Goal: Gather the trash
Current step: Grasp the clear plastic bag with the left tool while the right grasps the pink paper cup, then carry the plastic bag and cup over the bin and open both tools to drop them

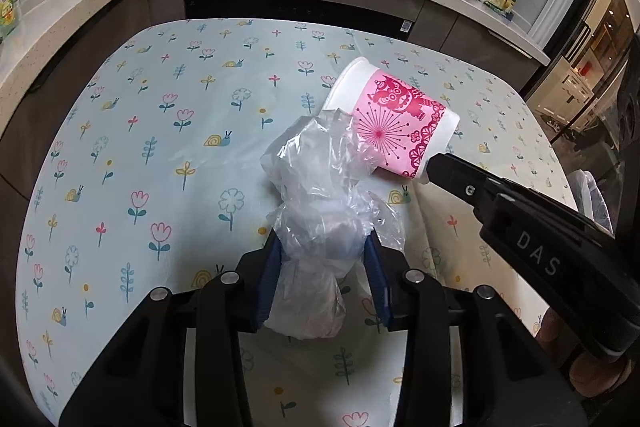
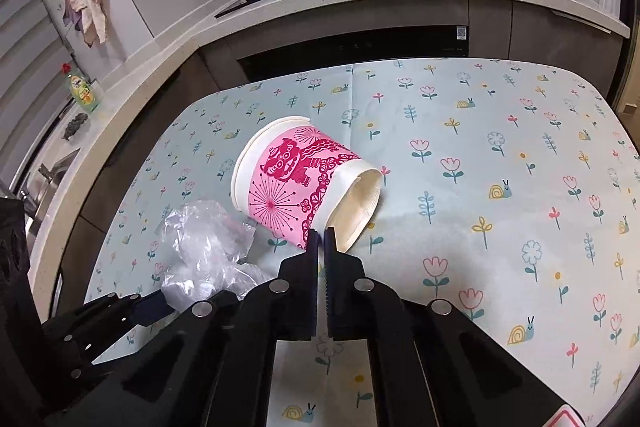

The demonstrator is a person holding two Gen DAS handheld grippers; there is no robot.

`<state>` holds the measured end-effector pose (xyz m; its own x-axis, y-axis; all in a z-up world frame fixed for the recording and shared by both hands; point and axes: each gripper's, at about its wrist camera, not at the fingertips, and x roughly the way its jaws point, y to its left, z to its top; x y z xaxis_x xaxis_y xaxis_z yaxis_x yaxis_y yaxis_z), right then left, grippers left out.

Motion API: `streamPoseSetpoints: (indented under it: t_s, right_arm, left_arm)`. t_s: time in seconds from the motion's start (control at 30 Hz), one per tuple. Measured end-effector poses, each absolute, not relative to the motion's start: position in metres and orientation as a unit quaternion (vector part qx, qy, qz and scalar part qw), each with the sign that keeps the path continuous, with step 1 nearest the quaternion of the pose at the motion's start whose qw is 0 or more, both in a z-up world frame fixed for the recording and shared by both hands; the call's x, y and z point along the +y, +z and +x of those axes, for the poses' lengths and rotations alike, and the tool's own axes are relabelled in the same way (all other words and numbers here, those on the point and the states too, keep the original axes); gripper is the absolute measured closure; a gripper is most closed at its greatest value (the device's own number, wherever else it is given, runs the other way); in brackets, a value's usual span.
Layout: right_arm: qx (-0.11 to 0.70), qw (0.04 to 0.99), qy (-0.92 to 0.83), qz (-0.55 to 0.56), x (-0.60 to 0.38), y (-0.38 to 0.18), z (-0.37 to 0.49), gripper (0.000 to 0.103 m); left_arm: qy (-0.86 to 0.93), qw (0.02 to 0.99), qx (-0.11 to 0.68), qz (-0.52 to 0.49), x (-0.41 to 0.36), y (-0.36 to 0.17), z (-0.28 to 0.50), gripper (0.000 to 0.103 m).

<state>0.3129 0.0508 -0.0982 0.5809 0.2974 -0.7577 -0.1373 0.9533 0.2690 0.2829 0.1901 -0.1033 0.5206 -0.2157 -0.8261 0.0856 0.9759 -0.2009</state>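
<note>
Paper cup (image 2: 304, 183) lies on its side on the floral tablecloth (image 2: 500, 147), base toward the right gripper (image 2: 321, 233), which pinches its bottom rim, seemingly. Crumpled plastic bag (image 1: 320, 211) sits beside it, clamped in the left gripper (image 1: 324, 259).

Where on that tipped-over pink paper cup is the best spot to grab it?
By the thin wall at its recessed white base. The pink paper cup lies on its side on the flowered tablecloth, base toward the right claw, which pinches that base edge. Coming in low from the base end probably suits best; the round body looks too wide.
</note>
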Motion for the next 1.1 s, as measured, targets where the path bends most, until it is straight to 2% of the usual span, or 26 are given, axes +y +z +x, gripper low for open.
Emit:
streamPoseSetpoints:
  t_s: [0.5, 1.1]
  right_arm:
    - [0.391, 0.911, 0.079, 0.102, -0.017, -0.049, 0.261, 0.102]
    - [0.354, 0.921, -0.023, 0.160, -0.188, -0.026, 0.174, 0.102]
  left_arm:
    - [-0.118, 0.885, 0.447, -0.051, 0.144, -0.055, 0.257, 0.069]
    - [-0.201, 0.884, 0.421, 0.014, -0.017, -0.016, 0.220, 0.069]
